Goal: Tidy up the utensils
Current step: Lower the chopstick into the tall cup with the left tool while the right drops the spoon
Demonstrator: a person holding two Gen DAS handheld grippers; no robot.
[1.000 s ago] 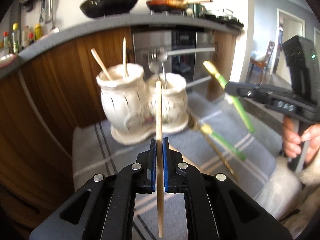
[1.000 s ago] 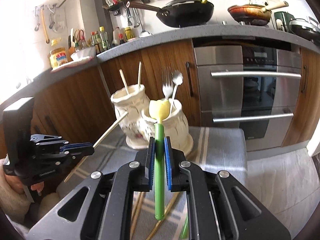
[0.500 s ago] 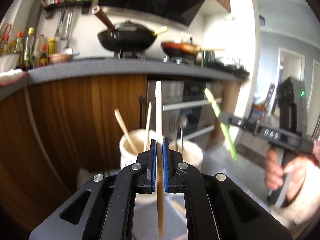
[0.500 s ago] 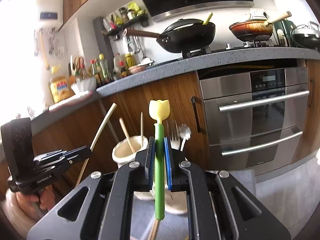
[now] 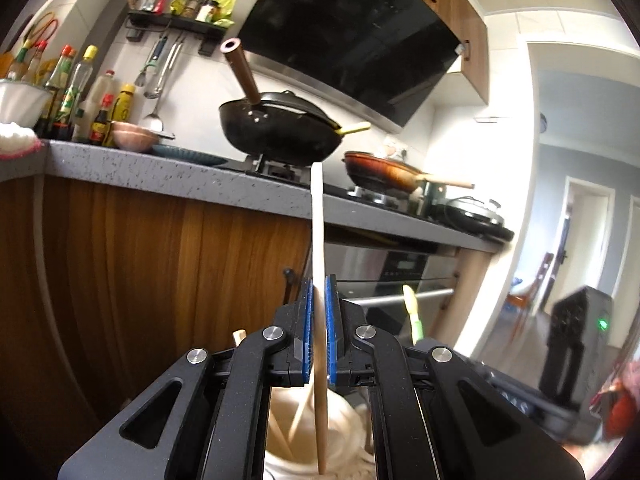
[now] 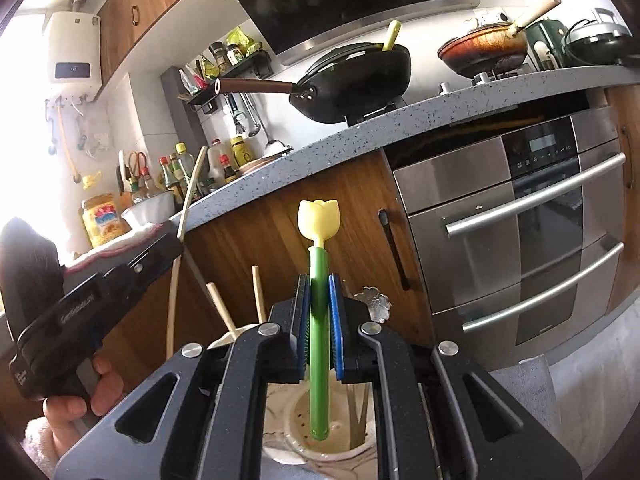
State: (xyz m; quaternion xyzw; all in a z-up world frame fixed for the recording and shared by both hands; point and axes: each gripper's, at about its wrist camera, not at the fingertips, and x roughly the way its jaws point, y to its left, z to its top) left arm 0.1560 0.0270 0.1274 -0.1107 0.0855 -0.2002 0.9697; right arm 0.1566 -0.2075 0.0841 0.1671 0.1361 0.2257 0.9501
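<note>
My left gripper pinches one light, stiff wooden chopstick mid-shaft over the left cream holder, my right gripper clamps one slick green tulip-topped utensil above the right holder, where two more sticks and some metal cutlery stand nearby.

- The cream holder is mostly hidden behind the left gripper.
- The fork heads are half hidden behind the right gripper.
- The wooden stick has its lower tip cut off at the bottom edge.
</note>
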